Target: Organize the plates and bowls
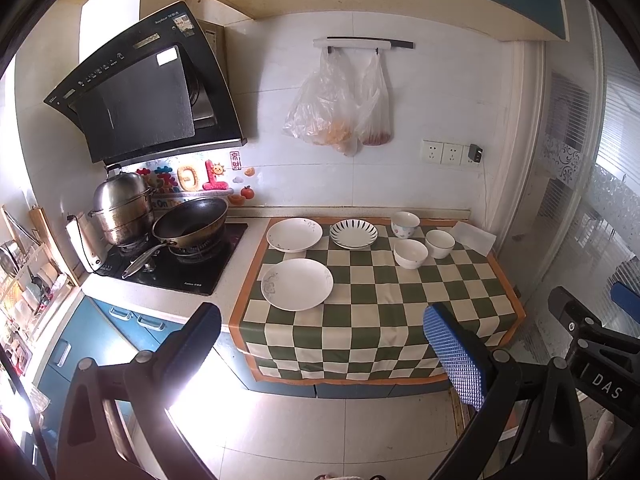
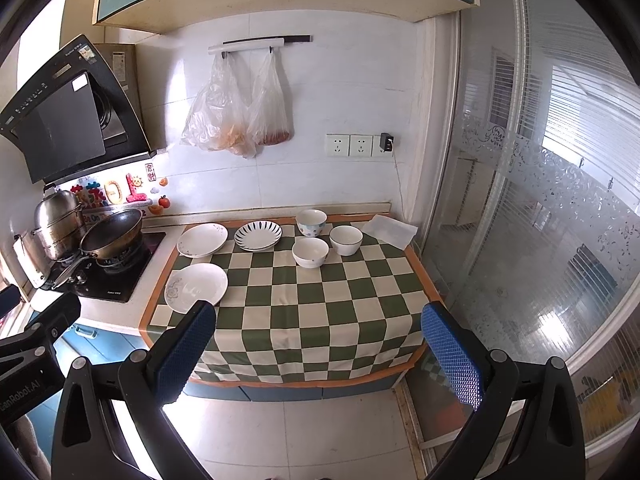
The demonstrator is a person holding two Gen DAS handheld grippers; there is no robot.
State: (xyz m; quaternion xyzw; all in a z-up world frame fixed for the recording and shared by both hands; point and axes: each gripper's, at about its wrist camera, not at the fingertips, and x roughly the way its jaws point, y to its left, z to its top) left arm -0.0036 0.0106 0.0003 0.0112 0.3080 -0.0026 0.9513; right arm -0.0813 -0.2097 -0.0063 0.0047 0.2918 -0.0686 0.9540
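Note:
On the green-and-cream checked cloth (image 1: 380, 300) (image 2: 320, 304) lie three plates: a white plate with a grey flower (image 1: 297, 284) (image 2: 196, 287) at the front left, a plain white plate (image 1: 294, 235) (image 2: 202, 240) behind it, and a black-striped plate (image 1: 353, 233) (image 2: 258, 235) in the back middle. Three bowls stand at the back right: a dotted bowl (image 1: 405, 224) (image 2: 311, 222), a white bowl (image 1: 411, 253) (image 2: 310, 252) and another white bowl (image 1: 439, 243) (image 2: 346, 240). My left gripper (image 1: 324, 352) and right gripper (image 2: 320, 356) are both open and empty, held off the counter's front edge.
A gas hob with a dark wok (image 1: 190, 222) (image 2: 112, 234) and a steel steamer pot (image 1: 120, 208) (image 2: 56, 220) is left of the cloth. Plastic bags (image 1: 340, 108) (image 2: 240, 112) hang on the wall. A folded white sheet (image 1: 474, 236) (image 2: 390, 230) lies at the back right. A glass door (image 2: 540, 200) stands right.

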